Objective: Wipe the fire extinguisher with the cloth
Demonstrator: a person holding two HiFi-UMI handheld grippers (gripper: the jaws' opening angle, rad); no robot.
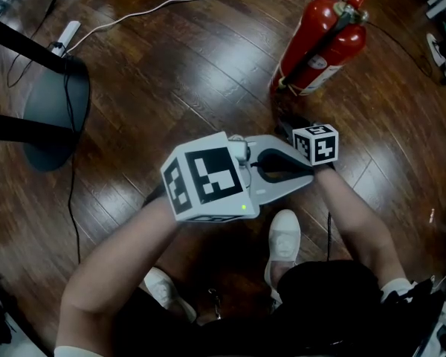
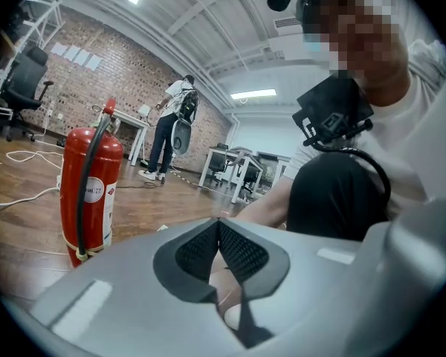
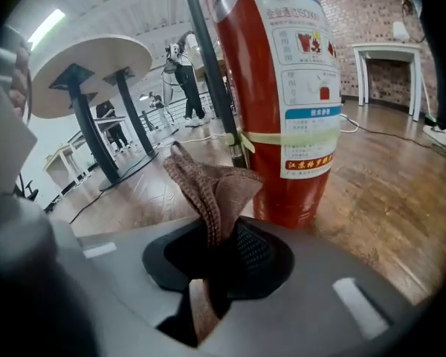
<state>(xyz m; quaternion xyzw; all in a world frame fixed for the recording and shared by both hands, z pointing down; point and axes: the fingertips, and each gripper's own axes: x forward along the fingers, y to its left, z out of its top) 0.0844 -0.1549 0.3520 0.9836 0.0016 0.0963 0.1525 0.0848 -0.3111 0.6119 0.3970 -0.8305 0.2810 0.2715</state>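
Two grippers in my hands. Head view: left gripper (image 1: 306,172) lies across in front of me, big marker cube toward my forearm, jaws pointing right, tips just under the right gripper's cube. Right gripper (image 1: 291,129) points away from me at the fire extinguisher (image 1: 320,43), which stands upright on the wood floor (image 1: 171,73) at the upper right of the view, black hose (image 1: 328,37) running down its side. A white cable (image 1: 171,6) trails over the boards to the left of it; a grey table foot (image 1: 56,114) sits well apart at far left. My white shoe (image 1: 285,236) is just below the left gripper. Left gripper view: jaws pressed together w/ nothing between the pads (image 2: 238,253); the extinguisher (image 2: 89,192) stands off to the left, apart from the jaws, and a person (image 2: 171,125) stands far back by desks. Right gripper view: jaws clamped on the cloth (image 3: 208,184), a brown knit fabric bunched up and sticking out past the tips. The extinguisher (image 3: 282,88) fills the view just beyond, label side toward me; the cloth's tip is very near the hose & red body, but can't tell if it touches. A round table (image 3: 89,65) stands back left.
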